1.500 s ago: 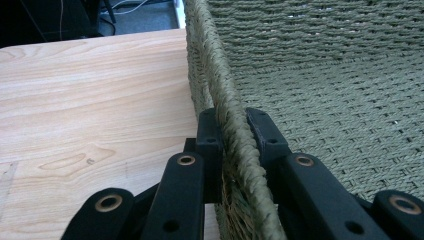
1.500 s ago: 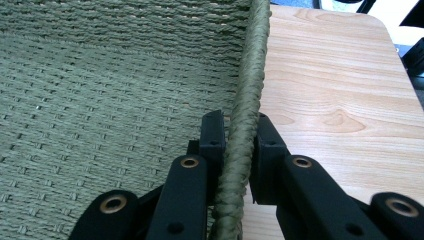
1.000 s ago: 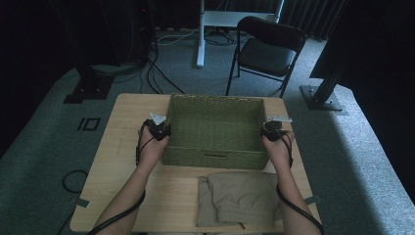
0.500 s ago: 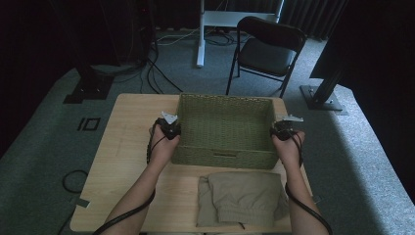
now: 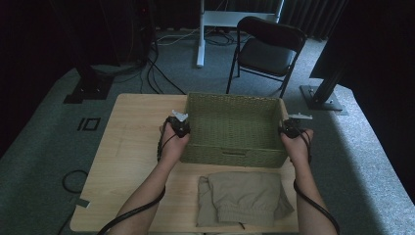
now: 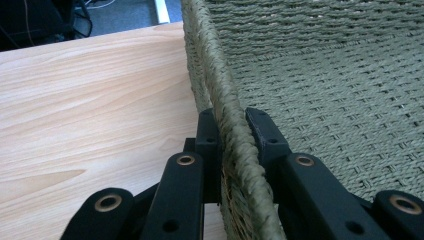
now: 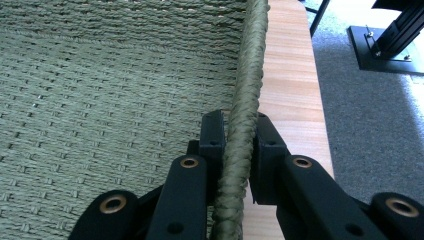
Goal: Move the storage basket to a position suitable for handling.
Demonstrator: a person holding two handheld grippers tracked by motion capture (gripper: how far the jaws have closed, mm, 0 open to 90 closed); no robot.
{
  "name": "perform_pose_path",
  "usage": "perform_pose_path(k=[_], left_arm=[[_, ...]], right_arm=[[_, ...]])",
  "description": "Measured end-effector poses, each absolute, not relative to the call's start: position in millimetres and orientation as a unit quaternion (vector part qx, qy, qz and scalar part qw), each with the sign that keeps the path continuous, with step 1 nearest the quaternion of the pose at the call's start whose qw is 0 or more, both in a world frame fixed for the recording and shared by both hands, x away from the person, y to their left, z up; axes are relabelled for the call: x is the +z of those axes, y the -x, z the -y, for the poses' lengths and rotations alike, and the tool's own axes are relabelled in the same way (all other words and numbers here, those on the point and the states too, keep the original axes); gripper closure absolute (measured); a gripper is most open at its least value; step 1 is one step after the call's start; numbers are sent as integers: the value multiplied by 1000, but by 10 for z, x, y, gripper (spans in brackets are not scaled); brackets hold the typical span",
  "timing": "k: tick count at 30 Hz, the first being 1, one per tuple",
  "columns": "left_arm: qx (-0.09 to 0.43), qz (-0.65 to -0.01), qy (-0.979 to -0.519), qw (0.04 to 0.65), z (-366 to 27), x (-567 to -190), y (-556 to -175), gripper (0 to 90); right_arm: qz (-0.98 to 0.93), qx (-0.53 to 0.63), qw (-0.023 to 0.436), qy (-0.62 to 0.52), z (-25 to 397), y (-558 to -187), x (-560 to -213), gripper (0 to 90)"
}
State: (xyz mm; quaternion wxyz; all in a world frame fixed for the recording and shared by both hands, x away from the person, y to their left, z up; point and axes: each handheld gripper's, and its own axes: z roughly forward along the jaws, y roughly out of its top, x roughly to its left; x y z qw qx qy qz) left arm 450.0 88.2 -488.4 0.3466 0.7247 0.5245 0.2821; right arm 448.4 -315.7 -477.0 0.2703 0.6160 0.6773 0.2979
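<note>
Clearly the basket (image 5: 235,128) is light and fairly stiff, woven green cord with a thick braided rim, so its 2 side rims are the sensible holds. It sits on the far half of the table (image 5: 127,147), just beyond folded tan trousers (image 5: 242,198). The left gripper (image 6: 232,135) pinches the left rim between its jaws; the right gripper (image 7: 235,135) pinches the right rim likewise. The gripper views show each bite closely, while the high view shows the trousers and a chair (image 5: 266,46) beyond the table.

Green woven basket (image 5: 234,128) sits upright on the table's far half.
</note>
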Motion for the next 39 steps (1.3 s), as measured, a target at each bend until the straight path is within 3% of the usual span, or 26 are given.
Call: perform_pose_path(k=[26, 34, 39], left_arm=[[272, -519, -734, 343, -661, -4878, -4637, 762], [253, -508, -741, 358, -675, -4854, -4612, 643], [242, -506, -734, 383, -727, -4734, -4582, 484]], right_arm=[[-684, 298, 275, -606, 3403, -4655, -4776, 781], [-675, 339, 277, -595, 3455, -4635, -4714, 546], [-667, 350, 288, -592, 3460, -4604, -4612, 409]])
